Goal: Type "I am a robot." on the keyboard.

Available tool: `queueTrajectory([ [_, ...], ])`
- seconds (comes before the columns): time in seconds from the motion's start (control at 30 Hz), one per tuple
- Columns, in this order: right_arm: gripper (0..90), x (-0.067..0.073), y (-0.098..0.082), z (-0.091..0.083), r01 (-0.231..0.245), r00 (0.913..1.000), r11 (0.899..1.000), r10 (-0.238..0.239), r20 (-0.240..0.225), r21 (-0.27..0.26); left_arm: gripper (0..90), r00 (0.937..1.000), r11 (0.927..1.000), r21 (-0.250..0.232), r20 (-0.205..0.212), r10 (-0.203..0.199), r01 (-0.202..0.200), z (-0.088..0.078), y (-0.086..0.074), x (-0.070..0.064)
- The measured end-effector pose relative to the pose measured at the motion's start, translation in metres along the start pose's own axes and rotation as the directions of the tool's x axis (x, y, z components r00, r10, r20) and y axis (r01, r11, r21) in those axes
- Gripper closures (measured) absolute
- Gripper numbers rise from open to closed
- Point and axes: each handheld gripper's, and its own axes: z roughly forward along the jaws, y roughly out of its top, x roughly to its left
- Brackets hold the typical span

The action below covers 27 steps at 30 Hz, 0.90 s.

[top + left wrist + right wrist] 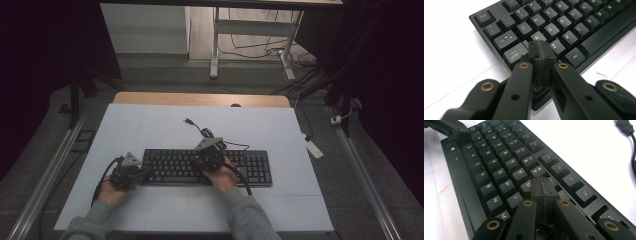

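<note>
A black keyboard (257, 167) lies across the middle of the white table top (150, 125). My left gripper (141, 175) is at the keyboard's left end, shut with nothing between its jaws. In the left gripper view its closed tips (541, 50) hover over the A and Shift keys of the keyboard (574, 27). My right gripper (207, 157) is over the keyboard's middle, also shut and empty. In the right gripper view its tips (542, 186) rest near the U and I keys of the keyboard (499, 165). Whether either tip touches a key is unclear.
The keyboard's black cable (207, 134) curls behind it, ending in a loose USB plug (188, 121). Beyond the table stand a white desk frame (250, 30) and floor cables. A white power strip (314, 148) lies on the floor at the right.
</note>
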Motion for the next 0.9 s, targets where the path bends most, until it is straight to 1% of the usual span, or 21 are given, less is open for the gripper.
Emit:
queueTrajectory([
  [0.07,89.6,0.0,0.001,-0.002,0.005,1.0,1.0,-0.005,0.001,-0.008,88.7,1.0,0.9998,-0.017,0.004,-0.006,0.007,-0.003,0.001,0.0],
  [0.1,89.6,0.001,0.002,-0.006,0.006,1.0,1.0,-0.006,0.003,-0.023,88.6,1.0,0.9996,-0.025,0.003,-0.009,0.009,-0.004,0.001,0.0],
  [0.13,89.6,0.001,0.002,-0.006,0.006,1.0,1.0,-0.006,0.003,-0.023,88.6,0.9999,0.9996,-0.027,0.005,-0.009,0.01,-0.005,0.001,0.001],
  [0.17,89.6,0.001,0.002,-0.01,0.001,1.0,1.0,-0.001,0.003,-0.031,88.2,0.9999,0.9994,-0.034,0.003,-0.01,0.01,-0.005,0.001,0.001],
  [0.27,89.6,0.001,0.002,-0.014,0.005,1.0,0.999,-0.005,0.004,-0.033,87.3,0.9998,0.9988,-0.046,0.006,-0.018,0.018,-0.007,0.002,0.001],
  [0.33,89.2,0.0,0.0,-0.022,0.002,1.0,0.999,-0.002,0.002,-0.04,83.6,0.9998,0.998,-0.059,0.006,-0.021,0.021,-0.009,0.002,0.002],
  [0.37,87.1,0.0,-0.001,-0.025,-0.001,1.0,0.999,0.001,-0.005,-0.053,81.5,0.9996,0.9972,-0.07,0.008,-0.025,0.026,-0.01,0.002,0.002],
  [0.43,81.6,-0.001,-0.005,-0.032,-0.005,1.0,0.998,0.004,-0.006,-0.064,76.1,0.9994,0.9958,-0.086,0.013,-0.031,0.032,-0.011,0.003,0.002],
  [0.5,75.6,-0.003,-0.009,-0.04,-0.009,1.0,0.997,0.009,0.002,-0.075,68.5,0.999,0.9943,-0.098,0.016,-0.041,0.043,-0.012,0.003,0.003],
  [0.53,75.6,-0.003,-0.009,-0.04,-0.009,1.0,0.997,0.009,0.002,-0.075,68.5,0.9986,0.9936,-0.1,0.016,-0.05,0.051,-0.012,0.003,0.003],
  [0.57,70.6,-0.005,-0.014,-0.049,-0.013,0.9998,0.996,0.014,0.01,-0.088,60.6,0.9985,0.9931,-0.105,0.018,-0.052,0.053,-0.012,0.003,0.004],
  [0.67,65.3,-0.01,-0.022,-0.062,-0.026,0.9994,0.994,0.029,0.019,-0.11,51.4,0.9976,0.9913,-0.113,0.024,-0.065,0.068,-0.013,0.003,0.004],
  [0.7,64.1,-0.011,-0.025,-0.066,-0.026,0.9993,0.993,0.029,0.025,-0.116,49.1,0.9974,0.9909,-0.114,0.024,-0.068,0.071,-0.014,0.004,0.004],
  [0.73,64.1,-0.011,-0.025,-0.066,-0.026,0.9993,0.993,0.029,0.025,-0.116,49.1,0.9972,0.9905,-0.116,0.024,-0.071,0.073,-0.014,0.004,0.004],
  [0.77,62.2,-0.012,-0.03,-0.074,-0.029,0.9988,0.992,0.034,0.034,-0.126,45.2,0.997,0.9902,-0.118,0.024,-0.073,0.076,-0.014,0.004,0.004],
  [0.8,62.2,-0.012,-0.03,-0.074,-0.029,0.9988,0.992,0.034,0.034,-0.126,45.2,0.9967,0.9897,-0.119,0.025,-0.077,0.079,-0.014,0.004,0.004],
  [0.9,60.1,-0.016,-0.04,-0.086,-0.033,0.998,0.99,0.04,0.05,-0.136,41.0,0.9964,0.9891,-0.121,0.026,-0.08,0.083,-0.014,0.005,0.004],
])
